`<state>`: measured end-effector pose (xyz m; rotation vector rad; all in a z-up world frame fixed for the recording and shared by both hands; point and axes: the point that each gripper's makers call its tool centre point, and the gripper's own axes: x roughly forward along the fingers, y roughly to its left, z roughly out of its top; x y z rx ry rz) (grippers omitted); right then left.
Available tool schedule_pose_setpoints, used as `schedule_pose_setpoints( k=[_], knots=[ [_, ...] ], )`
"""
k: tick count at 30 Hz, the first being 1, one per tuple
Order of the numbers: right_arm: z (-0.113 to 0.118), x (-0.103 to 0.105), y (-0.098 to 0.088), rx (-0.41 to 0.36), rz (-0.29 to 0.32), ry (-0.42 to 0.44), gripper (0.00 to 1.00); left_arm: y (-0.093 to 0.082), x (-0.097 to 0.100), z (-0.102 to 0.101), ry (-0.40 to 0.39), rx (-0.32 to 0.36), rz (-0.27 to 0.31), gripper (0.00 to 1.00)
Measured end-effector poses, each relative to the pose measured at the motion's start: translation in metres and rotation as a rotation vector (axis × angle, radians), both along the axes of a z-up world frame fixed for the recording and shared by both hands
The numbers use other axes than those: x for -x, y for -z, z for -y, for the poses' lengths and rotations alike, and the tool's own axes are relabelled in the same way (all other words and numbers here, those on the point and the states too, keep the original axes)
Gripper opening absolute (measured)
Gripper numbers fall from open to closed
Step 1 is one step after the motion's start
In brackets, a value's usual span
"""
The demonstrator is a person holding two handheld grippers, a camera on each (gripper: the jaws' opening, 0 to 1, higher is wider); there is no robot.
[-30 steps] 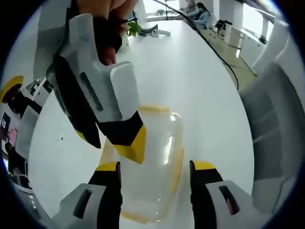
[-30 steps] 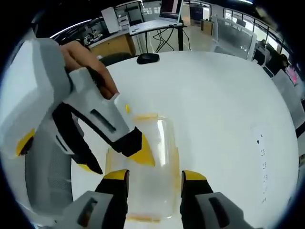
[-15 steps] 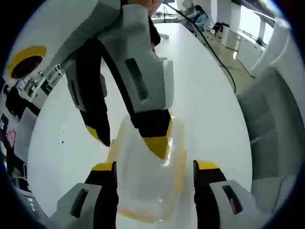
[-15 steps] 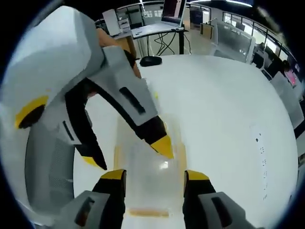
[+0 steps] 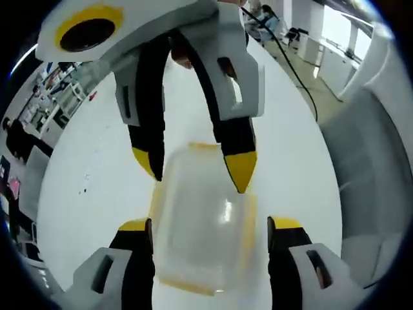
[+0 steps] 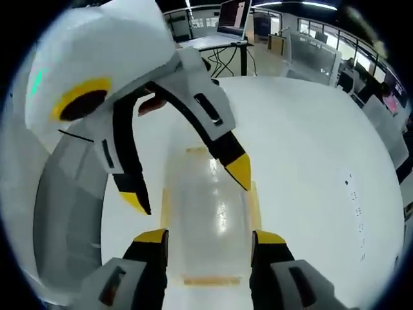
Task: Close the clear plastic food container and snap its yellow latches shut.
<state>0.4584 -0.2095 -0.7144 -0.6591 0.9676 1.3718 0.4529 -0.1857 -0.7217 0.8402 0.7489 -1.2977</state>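
A clear plastic food container (image 5: 201,216) with a yellow rim is seen lying on a white desk (image 5: 284,135), its lid down on the body. In the left gripper view, the left claw (image 5: 210,226) is held spread, its two yellow-tipped jaws standing one on each side of the container's near end; whether they touch its sides cannot be told. From the top of that view the right claw (image 5: 197,171) is seen reaching down, also spread, with one yellow tip beside the container's left edge and the other over its lid near the right edge. A yellow latch (image 5: 204,146) is seen at the container's far end, and a yellow strip runs along the near end.

In the right gripper view, the same container (image 6: 208,223) is seen lengthwise on the desk (image 6: 310,161), with the right claw (image 6: 208,240) spread and its jaws on either side of the near end. The left claw (image 6: 190,187) is seen coming in from the upper left, spread, one tip beside the container's left side and the other at its right edge. A yellow latch (image 6: 205,280) is seen at the near end.

A dark cable (image 5: 293,71) is seen crossing the desk far from the container, and a grey chair (image 5: 371,161) stands at the desk's edge.
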Motion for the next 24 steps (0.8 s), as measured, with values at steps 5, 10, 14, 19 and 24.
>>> schedule_pose_setpoints(
  k=[5,10,14,19,24],
  knots=[
    [0.008,0.000,0.003,0.003,0.004,0.018,0.55,0.001,-0.005,-0.008,-0.007,-0.011,0.004,0.74],
    [0.012,0.001,0.004,0.003,0.035,0.015,0.60,0.006,-0.004,-0.016,0.005,-0.033,0.003,0.78],
    [0.016,0.003,0.007,0.009,0.039,0.017,0.62,0.009,-0.006,-0.020,0.013,-0.050,0.013,0.81],
    [0.019,0.006,0.012,0.011,0.042,0.017,0.69,0.015,-0.008,-0.026,0.029,-0.075,0.027,0.82],
    [0.018,0.008,0.017,0.009,0.054,0.013,0.71,0.022,-0.010,-0.033,0.055,-0.112,0.038,0.83]
  ],
)
